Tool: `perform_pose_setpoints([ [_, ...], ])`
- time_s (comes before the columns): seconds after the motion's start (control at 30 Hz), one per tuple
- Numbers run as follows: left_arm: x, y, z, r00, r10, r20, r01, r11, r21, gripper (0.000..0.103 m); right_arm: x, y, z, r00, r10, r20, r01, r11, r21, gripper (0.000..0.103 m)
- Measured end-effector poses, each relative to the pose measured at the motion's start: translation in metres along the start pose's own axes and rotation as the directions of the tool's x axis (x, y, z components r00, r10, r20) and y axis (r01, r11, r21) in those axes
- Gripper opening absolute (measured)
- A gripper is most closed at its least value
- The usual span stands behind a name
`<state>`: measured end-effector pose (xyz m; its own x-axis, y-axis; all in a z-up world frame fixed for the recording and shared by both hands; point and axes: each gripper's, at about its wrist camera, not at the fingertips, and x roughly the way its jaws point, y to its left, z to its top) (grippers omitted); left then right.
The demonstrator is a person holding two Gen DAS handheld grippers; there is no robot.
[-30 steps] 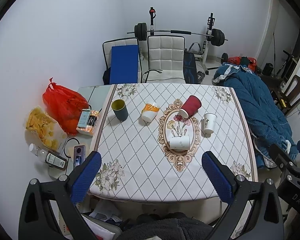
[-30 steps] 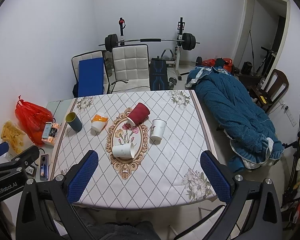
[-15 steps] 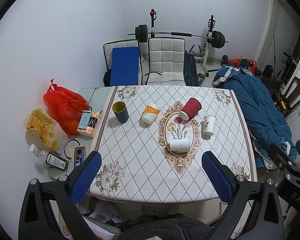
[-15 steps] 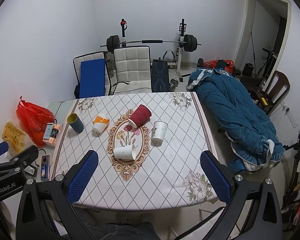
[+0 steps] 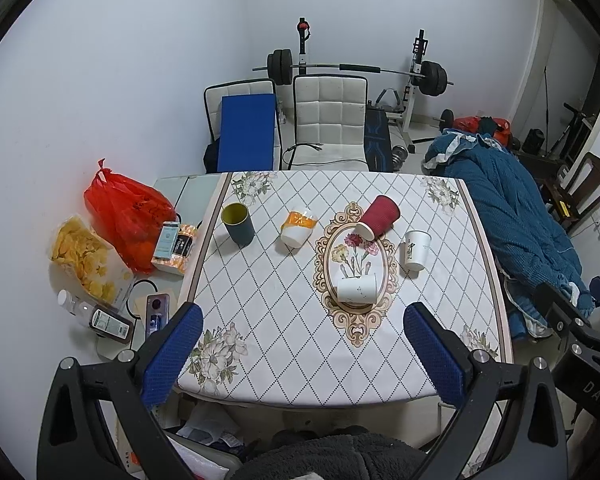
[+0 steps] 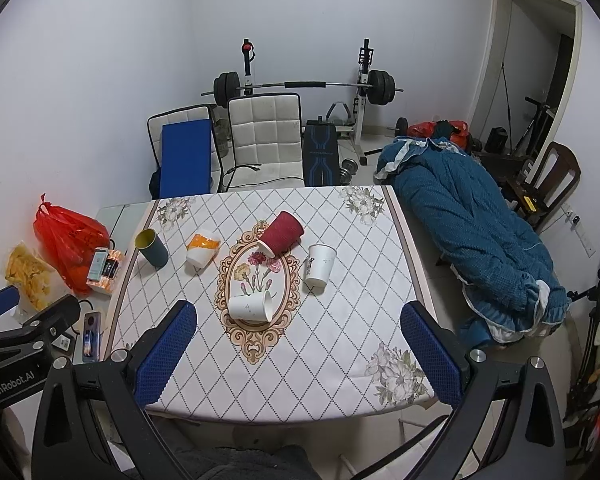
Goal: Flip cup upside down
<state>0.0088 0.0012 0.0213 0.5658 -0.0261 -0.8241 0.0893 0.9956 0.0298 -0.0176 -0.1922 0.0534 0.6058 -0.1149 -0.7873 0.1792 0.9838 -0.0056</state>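
Note:
Several cups sit on the patterned table (image 5: 284, 344). A white paper cup (image 5: 357, 289) (image 6: 250, 306) lies on its side on the oval floral motif. A red ribbed cup (image 5: 378, 216) (image 6: 281, 233) lies tilted on its side behind it. A white printed cup (image 5: 416, 249) (image 6: 320, 264) stands upright at the right. An orange-and-white cup (image 5: 298, 228) (image 6: 202, 249) lies tilted. A dark blue cup with yellow inside (image 5: 238, 224) (image 6: 152, 247) stands at the left. My left gripper (image 5: 300, 356) and right gripper (image 6: 298, 356) are open and empty, high above the table's near edge.
A red plastic bag (image 5: 124, 212), snack bag (image 5: 84, 256), boxes, bottle and phone lie left of the table. Two white chairs (image 5: 328, 120) and a barbell rack (image 5: 356, 68) stand behind. A blue quilt (image 5: 512, 208) lies at the right.
Both grippers have drawn back and up slightly, so the table looks a little smaller and lower in view. The cups have not moved.

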Motion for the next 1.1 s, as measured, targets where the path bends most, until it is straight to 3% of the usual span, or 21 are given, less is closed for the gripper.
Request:
perform_pose_setpoints([
  [0.87, -0.001, -0.001, 0.0, 1.0, -0.003, -0.004, 0.003, 1.0, 0.003, 0.103, 0.005, 0.005, -0.002, 1.0, 0.014, -0.003, -0.014, 1.0, -0.003, 0.103],
  [1.1, 0.016, -0.009, -0.006, 0.999, 0.003, -0.032, -0.003, 1.0, -0.002, 0.103, 0.017, 0.002, -0.005, 0.999, 0.026, -0.028, -0.025, 1.0, 0.006, 0.103],
])
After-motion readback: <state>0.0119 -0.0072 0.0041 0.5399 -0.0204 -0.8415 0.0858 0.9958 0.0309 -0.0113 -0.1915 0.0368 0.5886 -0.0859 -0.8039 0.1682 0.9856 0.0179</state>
